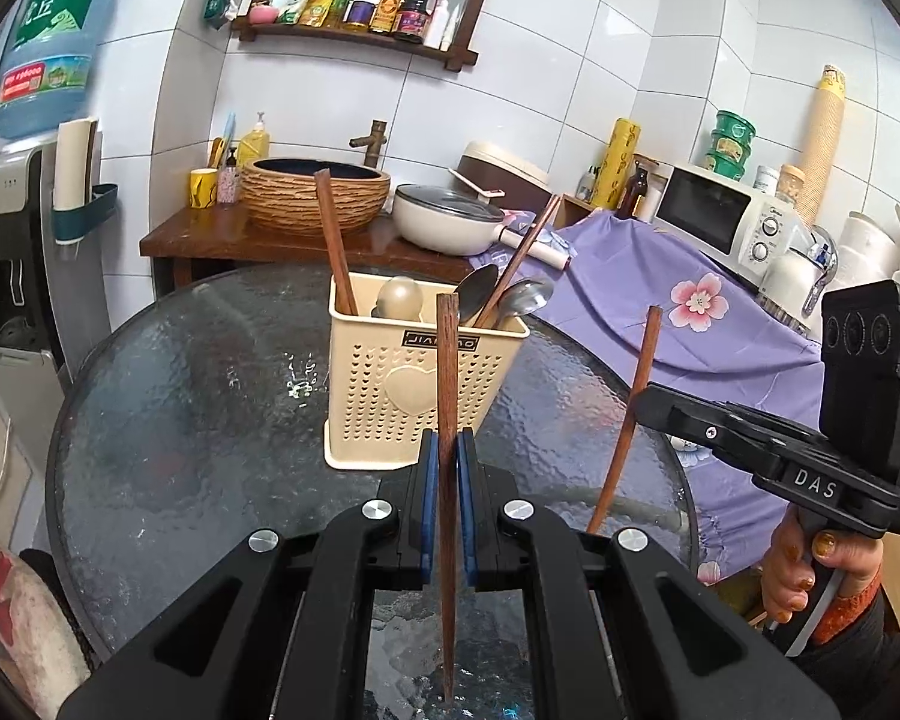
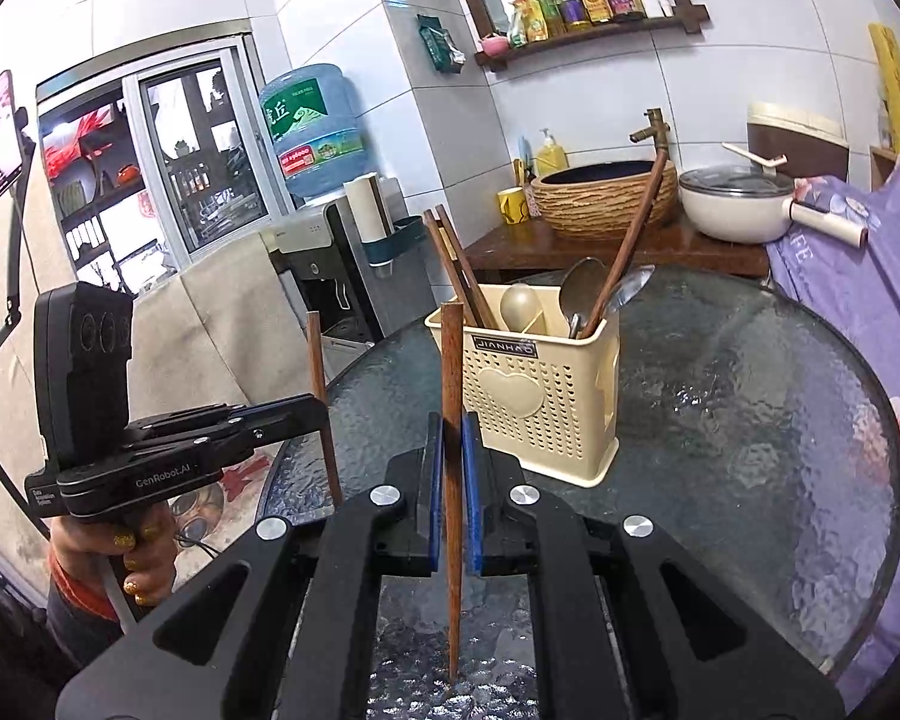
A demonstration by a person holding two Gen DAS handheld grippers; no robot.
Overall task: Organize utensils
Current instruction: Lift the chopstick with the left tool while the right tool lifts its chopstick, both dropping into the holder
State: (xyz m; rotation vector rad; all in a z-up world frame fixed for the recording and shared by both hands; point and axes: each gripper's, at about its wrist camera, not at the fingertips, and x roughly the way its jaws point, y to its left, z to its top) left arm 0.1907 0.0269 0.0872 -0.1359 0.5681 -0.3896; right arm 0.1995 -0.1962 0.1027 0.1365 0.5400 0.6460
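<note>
A cream perforated utensil holder (image 1: 417, 384) (image 2: 540, 396) stands on the round glass table (image 1: 198, 420) (image 2: 750, 420). It holds brown chopsticks (image 1: 333, 240) (image 2: 456, 267), metal spoons (image 1: 519, 297) (image 2: 582, 288) and a beige spoon (image 1: 399, 297) (image 2: 519, 303). My left gripper (image 1: 448, 468) is shut on an upright brown chopstick (image 1: 447, 372), short of the holder. My right gripper (image 2: 448, 468) is shut on another upright chopstick (image 2: 450, 372), also short of the holder. The right gripper (image 1: 648, 405) with its chopstick (image 1: 627, 420) shows at the right of the left wrist view. The left gripper (image 2: 321, 420) with its chopstick (image 2: 321, 396) shows at the left of the right wrist view.
Behind the table a wooden counter (image 1: 210, 237) carries a woven basin (image 1: 315, 192), a white pan (image 1: 450, 219) and a yellow cup (image 1: 203, 187). A water dispenser (image 1: 12, 264) stands left. Purple flowered cloth (image 1: 660, 300) and a microwave (image 1: 726, 216) lie right.
</note>
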